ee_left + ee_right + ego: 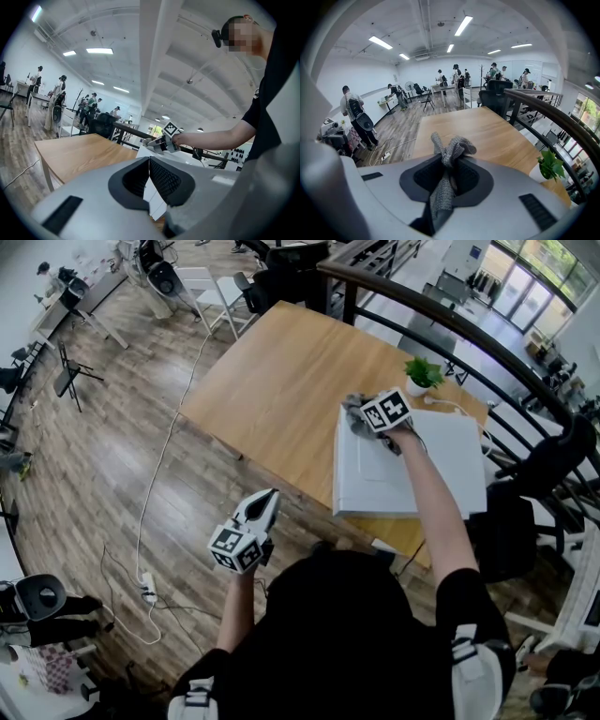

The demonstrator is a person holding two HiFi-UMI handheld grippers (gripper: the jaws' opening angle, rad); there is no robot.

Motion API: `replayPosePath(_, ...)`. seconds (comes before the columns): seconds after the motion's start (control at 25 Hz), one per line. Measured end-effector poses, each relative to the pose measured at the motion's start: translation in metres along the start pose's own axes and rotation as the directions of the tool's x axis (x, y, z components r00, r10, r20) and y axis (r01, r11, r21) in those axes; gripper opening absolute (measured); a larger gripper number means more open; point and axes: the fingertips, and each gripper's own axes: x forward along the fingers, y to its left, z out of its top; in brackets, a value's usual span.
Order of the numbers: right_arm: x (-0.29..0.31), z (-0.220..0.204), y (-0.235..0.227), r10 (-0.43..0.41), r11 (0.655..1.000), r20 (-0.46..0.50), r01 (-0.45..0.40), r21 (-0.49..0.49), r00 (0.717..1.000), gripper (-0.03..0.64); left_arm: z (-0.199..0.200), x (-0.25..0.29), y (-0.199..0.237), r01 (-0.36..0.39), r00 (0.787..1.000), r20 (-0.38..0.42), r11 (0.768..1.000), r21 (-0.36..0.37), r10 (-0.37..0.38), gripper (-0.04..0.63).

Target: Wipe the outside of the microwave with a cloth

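Observation:
The white microwave (394, 474) stands on the right end of the wooden table (281, 381). My right gripper (367, 418) is over the microwave's far left top corner, shut on a crumpled grey cloth (352, 407). In the right gripper view the cloth (449, 152) bunches up between the jaws and hangs down inside them. My left gripper (265, 507) hangs off the table's near left side, shut and empty. From the left gripper view, the shut gripper (149, 168) faces the microwave (189, 157), with the right gripper (161, 142) on top of it.
A small potted plant (424, 373) stands behind the microwave, near a dark railing (450, 324). A white cable and power strip (148, 589) lie on the wood floor at left. Chairs (211, 292) and desks with people stand farther back.

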Motion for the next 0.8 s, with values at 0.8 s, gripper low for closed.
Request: replayPosePath(0.8, -0.042, -0.017, 0.002, 0.054, 0.998, 0.051, -0.053, -0.033, 0.997, 0.058, 0.018, 0.024, -0.018, 0.034, 0.999, -0.001, 0.999, 0.017, -0.034, 0.003)
